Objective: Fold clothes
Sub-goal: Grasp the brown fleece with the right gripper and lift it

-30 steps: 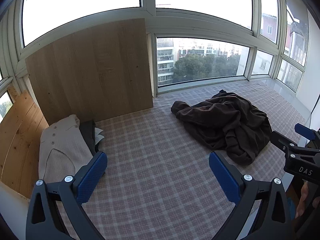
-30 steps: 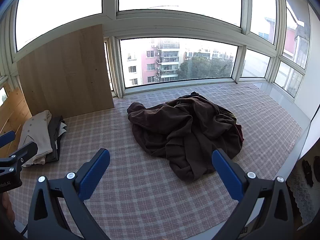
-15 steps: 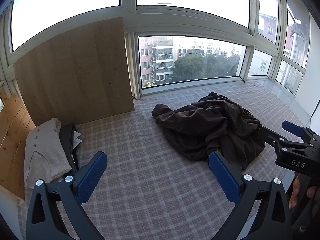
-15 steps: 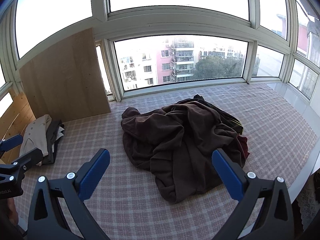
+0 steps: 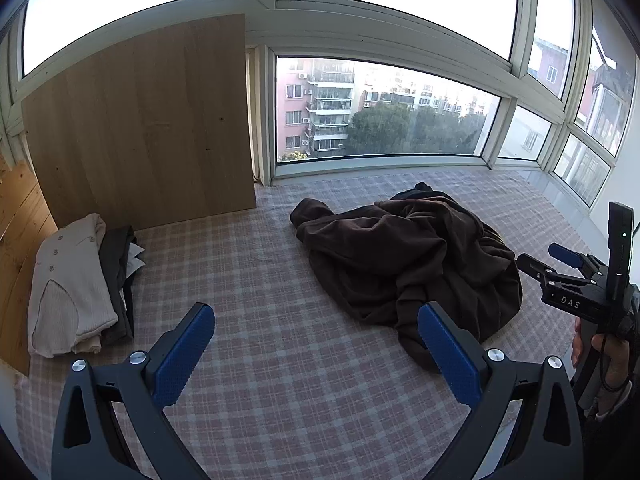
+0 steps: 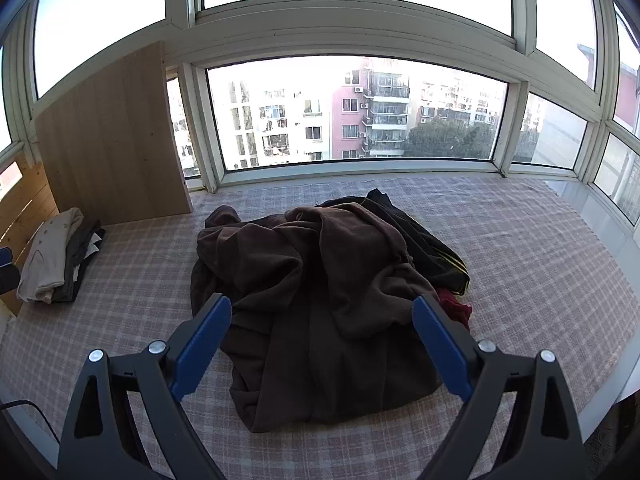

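Note:
A crumpled dark brown garment lies in a heap on the plaid-covered platform. A black piece with yellow stripes and a bit of red cloth stick out from its right side. My left gripper is open above the bare plaid, left of the heap. My right gripper is open, hovering over the heap's near part, with nothing between its fingers. In the left wrist view the right gripper shows at the right edge, held by a hand.
A folded stack with a beige buttoned top over dark clothes sits at the far left. A wooden board leans against the window frame behind it. The platform's front edge drops off at the right.
Both views have swung and closed in: the brown heap now sits nearer and more central under the right gripper. The left gripper has turned rightward toward the heap. Both stay open.

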